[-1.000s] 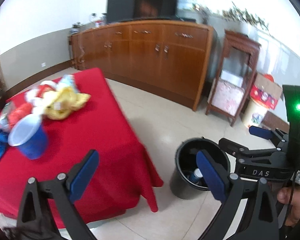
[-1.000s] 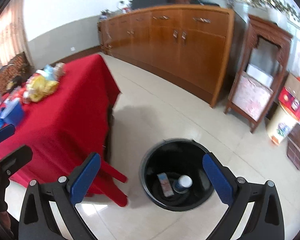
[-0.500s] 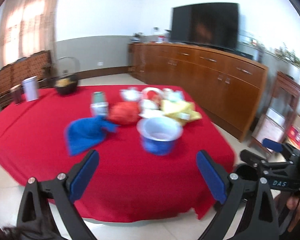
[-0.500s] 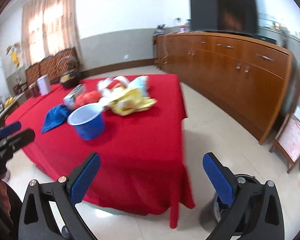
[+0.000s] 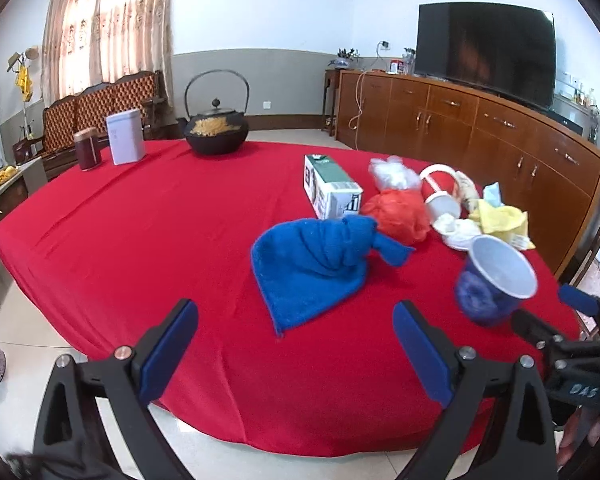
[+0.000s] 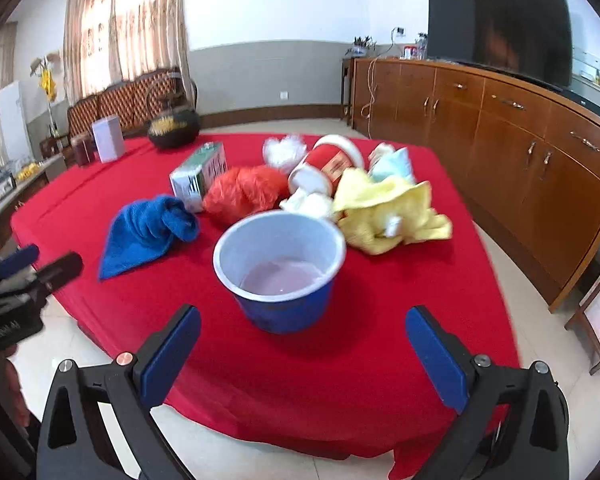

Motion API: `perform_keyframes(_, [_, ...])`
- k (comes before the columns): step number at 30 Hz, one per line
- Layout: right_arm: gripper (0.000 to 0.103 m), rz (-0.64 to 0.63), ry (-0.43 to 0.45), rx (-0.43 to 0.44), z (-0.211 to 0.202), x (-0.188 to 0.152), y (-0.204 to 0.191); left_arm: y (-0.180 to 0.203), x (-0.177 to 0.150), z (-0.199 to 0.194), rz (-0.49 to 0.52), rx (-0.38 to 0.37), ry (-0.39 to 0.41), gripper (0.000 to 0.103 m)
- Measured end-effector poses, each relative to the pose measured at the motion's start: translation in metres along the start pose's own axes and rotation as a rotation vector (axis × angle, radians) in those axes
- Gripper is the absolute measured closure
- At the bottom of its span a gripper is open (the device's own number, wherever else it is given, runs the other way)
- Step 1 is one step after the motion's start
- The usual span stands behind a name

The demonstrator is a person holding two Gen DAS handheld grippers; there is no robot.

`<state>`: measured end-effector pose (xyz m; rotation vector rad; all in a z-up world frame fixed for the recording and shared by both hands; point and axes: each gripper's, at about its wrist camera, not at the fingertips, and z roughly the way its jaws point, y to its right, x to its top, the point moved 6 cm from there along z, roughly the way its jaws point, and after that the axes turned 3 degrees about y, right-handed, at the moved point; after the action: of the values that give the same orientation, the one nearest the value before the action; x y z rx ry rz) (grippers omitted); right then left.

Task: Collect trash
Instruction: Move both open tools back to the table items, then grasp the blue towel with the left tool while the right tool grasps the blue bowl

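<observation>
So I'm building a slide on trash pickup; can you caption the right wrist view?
Open right hand-held gripper faces a blue cup on the red tablecloth, with litter behind.

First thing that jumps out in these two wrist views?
The bright red tablecloth fills both views, with a heap of litter on its far right part: a blue cup nearest, then a yellow cloth, a red plastic bag and a blue cloth. A black iron kettle stands at the far edge. Both the left gripper and the right gripper are open and empty.
</observation>
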<state>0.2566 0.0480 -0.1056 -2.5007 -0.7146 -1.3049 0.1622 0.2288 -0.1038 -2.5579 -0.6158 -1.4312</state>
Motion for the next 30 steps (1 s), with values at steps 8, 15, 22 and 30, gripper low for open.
perform_keyframes(8, [0.0, 0.019, -0.015, -0.027, 0.043, -0.001, -0.001, 0.017, 0.01, 0.039, 0.012, -0.033, -0.019, 0.005])
perform_keyframes(15, [0.003, 0.036, 0.006, -0.007, 0.061, 0.01, 0.001, 0.024, 0.018, 0.073, 0.013, -0.042, -0.053, 0.005])
perform_keyframes(22, [0.025, 0.029, 0.003, 0.025, 0.063, 0.011, -0.001, 0.026, 0.014, 0.087, 0.003, -0.075, -0.101, 0.058])
perform_keyframes(30, [0.025, 0.04, 0.034, 0.043, 0.044, 0.013, 0.004, 0.029, 0.016, 0.052, -0.033, -0.136, -0.051, 0.079])
